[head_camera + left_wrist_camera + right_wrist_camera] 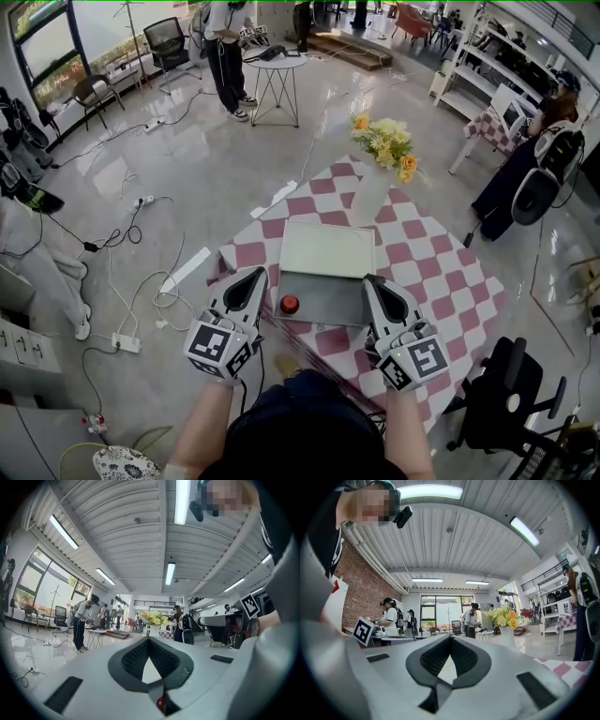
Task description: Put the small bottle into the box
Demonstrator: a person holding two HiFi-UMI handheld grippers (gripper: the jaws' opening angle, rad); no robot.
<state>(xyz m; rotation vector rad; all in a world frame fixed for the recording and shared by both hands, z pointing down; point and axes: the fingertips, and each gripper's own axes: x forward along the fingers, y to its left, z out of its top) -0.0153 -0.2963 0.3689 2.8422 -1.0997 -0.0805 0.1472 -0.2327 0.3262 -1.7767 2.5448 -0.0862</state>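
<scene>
Left gripper (258, 275) and right gripper (371, 281) both have jaws pressed together, empty; the small bottle (289, 304) (red-topped) stands inside the open box (330, 300), at its 9 o'clock side, on the table (441, 272).

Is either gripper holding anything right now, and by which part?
Nothing is held. The left gripper and right gripper both have jaws shut and empty; the small bottle lies free near the left one.

place: open-plan lab | evidence: floor power strips (126, 343), shelving (487, 66), office chairs (167, 42)
</scene>
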